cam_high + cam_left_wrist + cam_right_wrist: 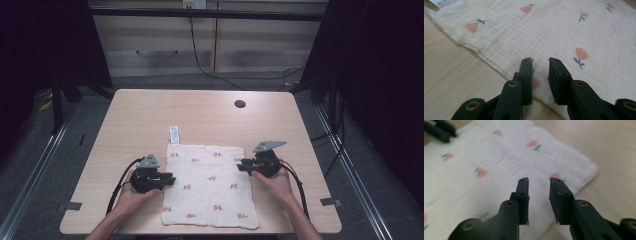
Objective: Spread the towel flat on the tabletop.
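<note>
A cream muslin cloth [210,185] printed with pink tulips lies flat on the wooden table [200,110], its white label [174,134] sticking out at the far left corner. My left gripper [169,179] rests at the cloth's left edge, pointing right. In the left gripper view its jaws [540,61] stand apart over the cloth's hem [549,30] with nothing between them. My right gripper [242,165] sits at the cloth's right edge near the far corner, pointing left. Its jaws [539,180] are open above the cloth [486,170]; the left gripper [439,130] shows far off.
A dark cable hole [240,104] sits in the table's far right part. Grey tape marks [72,205] lie at the near corners. Bare tabletop stretches beyond the cloth. A cabinet [210,40] stands behind the table.
</note>
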Demonstrator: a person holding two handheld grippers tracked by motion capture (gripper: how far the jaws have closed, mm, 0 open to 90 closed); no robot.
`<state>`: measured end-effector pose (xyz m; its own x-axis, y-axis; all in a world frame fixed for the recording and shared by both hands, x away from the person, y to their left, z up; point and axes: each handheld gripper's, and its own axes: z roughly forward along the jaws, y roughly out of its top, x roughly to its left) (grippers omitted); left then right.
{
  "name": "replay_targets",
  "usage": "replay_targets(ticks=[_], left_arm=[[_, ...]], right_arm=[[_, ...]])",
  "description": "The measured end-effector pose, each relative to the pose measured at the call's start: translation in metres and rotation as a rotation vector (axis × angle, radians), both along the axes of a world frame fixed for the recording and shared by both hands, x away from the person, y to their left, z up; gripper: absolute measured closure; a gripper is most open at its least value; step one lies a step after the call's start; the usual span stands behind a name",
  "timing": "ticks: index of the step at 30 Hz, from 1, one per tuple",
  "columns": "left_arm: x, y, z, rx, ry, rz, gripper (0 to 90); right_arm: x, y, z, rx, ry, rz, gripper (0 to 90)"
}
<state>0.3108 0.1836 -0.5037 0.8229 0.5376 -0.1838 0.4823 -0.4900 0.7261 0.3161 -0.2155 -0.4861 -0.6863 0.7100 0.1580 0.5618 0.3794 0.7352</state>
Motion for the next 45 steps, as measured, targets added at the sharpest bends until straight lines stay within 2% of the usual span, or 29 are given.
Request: replay_targets(ticks=[2, 4, 7, 11, 13, 15, 16, 20, 22, 24, 25, 29, 31, 37, 39, 45], left_arm=[[-0.001, -0.001, -0.001, 0.001, -0.016, 0.006, 72.6], [-0.001, -0.001, -0.001, -0.002, -0.009, 0.009, 72.5], [0.001, 0.001, -0.001, -0.021, 0.010, 0.014, 73.5], [0.003, 0.002, -0.002, -0.032, 0.023, 0.006, 72.8], [0.002, 0.002, -0.002, -0.029, 0.021, 0.006, 72.3], [0.002, 0.002, -0.002, -0.028, 0.020, 0.007, 71.2], [0.001, 0.002, -0.002, -0.031, 0.020, 0.008, 71.0], [0.003, 0.003, -0.002, -0.042, 0.031, 0.009, 71.4], [0.004, 0.003, -0.002, -0.047, 0.035, 0.009, 71.9], [0.004, 0.003, -0.003, -0.048, 0.035, 0.006, 71.9], [0.005, 0.003, -0.003, -0.048, 0.038, 0.005, 71.9], [0.006, 0.003, -0.002, -0.046, 0.038, 0.002, 72.2], [0.006, 0.002, -0.003, -0.046, 0.035, 0.006, 72.2], [0.006, 0.002, -0.002, -0.044, 0.034, 0.006, 72.3], [0.005, 0.002, -0.002, -0.029, 0.018, -0.004, 73.5], [0.003, 0.003, -0.001, -0.033, 0.036, -0.008, 73.2]], right_arm=[[0.023, -0.007, 0.002, 0.020, -0.027, -0.048, 71.0], [0.032, -0.009, 0.002, 0.039, -0.022, -0.065, 71.1], [0.049, -0.009, -0.005, 0.009, -0.006, -0.088, 70.8], [0.061, -0.007, -0.012, 0.011, 0.008, -0.102, 67.2], [0.065, -0.005, -0.015, -0.005, 0.011, -0.103, 64.6], [0.067, -0.003, -0.016, -0.036, 0.002, -0.111, 62.9], [0.068, -0.003, -0.017, -0.020, 0.006, -0.109, 63.0], [0.070, 0.000, -0.020, -0.039, 0.026, -0.104, 64.7], [0.070, 0.001, -0.020, -0.039, 0.016, -0.105, 66.7], [0.070, 0.000, -0.021, -0.042, 0.011, -0.103, 73.2], [0.070, 0.000, -0.021, -0.033, 0.011, -0.083, 76.9], [0.068, 0.001, -0.022, -0.011, 0.022, -0.076, 86.1], [0.068, 0.000, -0.023, 0.009, 0.029, -0.083, 86.8], [0.069, -0.006, -0.016, 0.056, 0.009, -0.108, 87.2], [0.069, -0.009, -0.014, 0.056, 0.006, -0.110, 87.2], [0.065, -0.007, -0.018, 0.051, 0.011, -0.112, 87.2]])
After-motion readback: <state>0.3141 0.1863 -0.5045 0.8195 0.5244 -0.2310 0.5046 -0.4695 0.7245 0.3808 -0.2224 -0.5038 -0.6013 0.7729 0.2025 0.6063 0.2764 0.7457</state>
